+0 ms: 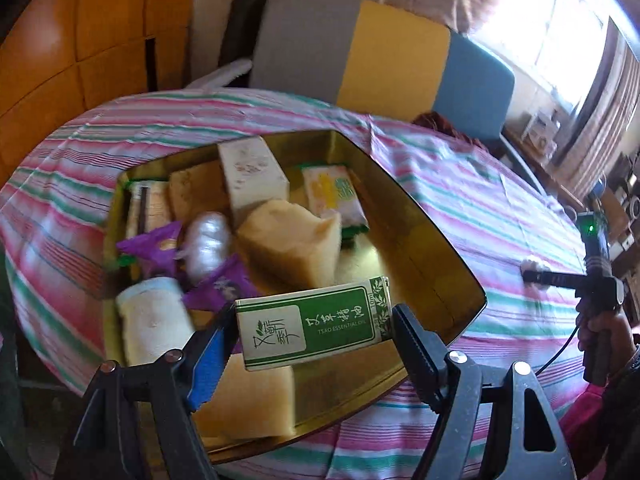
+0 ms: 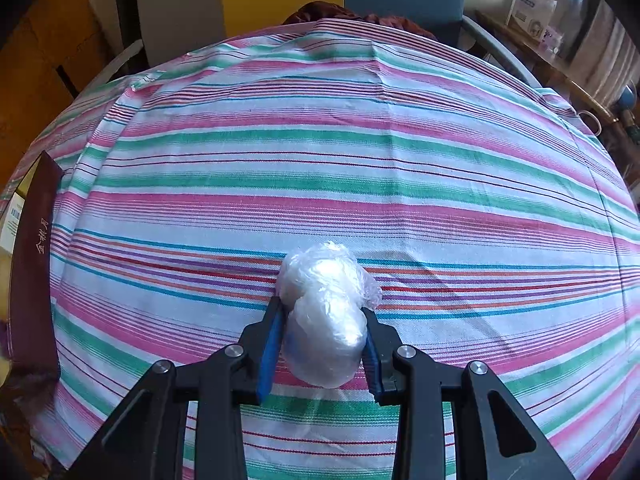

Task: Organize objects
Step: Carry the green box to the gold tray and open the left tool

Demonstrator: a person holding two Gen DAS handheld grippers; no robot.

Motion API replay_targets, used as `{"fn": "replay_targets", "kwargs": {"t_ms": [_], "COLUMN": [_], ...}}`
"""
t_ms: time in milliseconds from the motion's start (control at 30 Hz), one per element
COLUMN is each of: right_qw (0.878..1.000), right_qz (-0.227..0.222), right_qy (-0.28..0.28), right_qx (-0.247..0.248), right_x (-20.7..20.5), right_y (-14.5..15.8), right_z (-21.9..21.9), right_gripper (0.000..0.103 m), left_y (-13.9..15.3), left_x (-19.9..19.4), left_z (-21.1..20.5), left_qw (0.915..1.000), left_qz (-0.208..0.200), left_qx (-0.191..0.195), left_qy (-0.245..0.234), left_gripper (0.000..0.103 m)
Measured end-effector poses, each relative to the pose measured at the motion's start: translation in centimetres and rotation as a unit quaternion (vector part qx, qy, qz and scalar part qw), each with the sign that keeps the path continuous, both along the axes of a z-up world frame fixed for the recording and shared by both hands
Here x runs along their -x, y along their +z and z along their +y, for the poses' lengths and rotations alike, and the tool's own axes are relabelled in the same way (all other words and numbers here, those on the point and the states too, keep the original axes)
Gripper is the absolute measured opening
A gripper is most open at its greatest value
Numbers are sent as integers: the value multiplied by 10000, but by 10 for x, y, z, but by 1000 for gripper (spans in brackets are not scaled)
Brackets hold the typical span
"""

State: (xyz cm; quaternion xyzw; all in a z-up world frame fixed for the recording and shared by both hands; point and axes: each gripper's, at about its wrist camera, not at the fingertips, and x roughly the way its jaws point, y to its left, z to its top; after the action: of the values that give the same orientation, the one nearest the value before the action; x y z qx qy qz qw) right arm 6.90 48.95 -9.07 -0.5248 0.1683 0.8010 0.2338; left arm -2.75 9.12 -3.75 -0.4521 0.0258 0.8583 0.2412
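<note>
My left gripper is shut on a green and white essential-oil box, gripped by its two ends. It hangs over the near part of an open gold tin. The tin holds a white carton, a beige block, purple packets, a plastic-wrapped lump and a white roll. My right gripper is shut on another clear-plastic-wrapped lump, which rests on the striped tablecloth. In the left wrist view this gripper sits far to the right of the tin.
A maroon tin wall stands at the left edge of the right wrist view. Behind the table is a chair with a grey, yellow and blue back. A hand grips the right tool's handle. Shelves with clutter lie at the far right.
</note>
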Motion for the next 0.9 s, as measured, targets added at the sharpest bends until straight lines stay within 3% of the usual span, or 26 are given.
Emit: {"fn": "replay_targets", "kwargs": {"t_ms": [233,367,567,900], "right_qw": [10000,10000,10000,9999], "right_qz": [-15,-22,-22,-41], "right_qy": [21,30,44,72], "right_qx": [-33,-40,-44,-132], "right_x": [0,1,0,1], "right_y": [0,-1,0,-2], "right_z": [-1,0,0,2], "right_gripper": [36,36,36,36], "left_y": [-28,-45,-42,-3], "left_x": [14,17,14,8], "left_z": [27,27,21,2], "left_qw": [9989,9977,9985,9985], "left_qz": [-291,-583,-444,266], "left_qx": [363,330,308,304], "left_qy": [-84,-106,16,361], "left_gripper": [79,81,82,82]}}
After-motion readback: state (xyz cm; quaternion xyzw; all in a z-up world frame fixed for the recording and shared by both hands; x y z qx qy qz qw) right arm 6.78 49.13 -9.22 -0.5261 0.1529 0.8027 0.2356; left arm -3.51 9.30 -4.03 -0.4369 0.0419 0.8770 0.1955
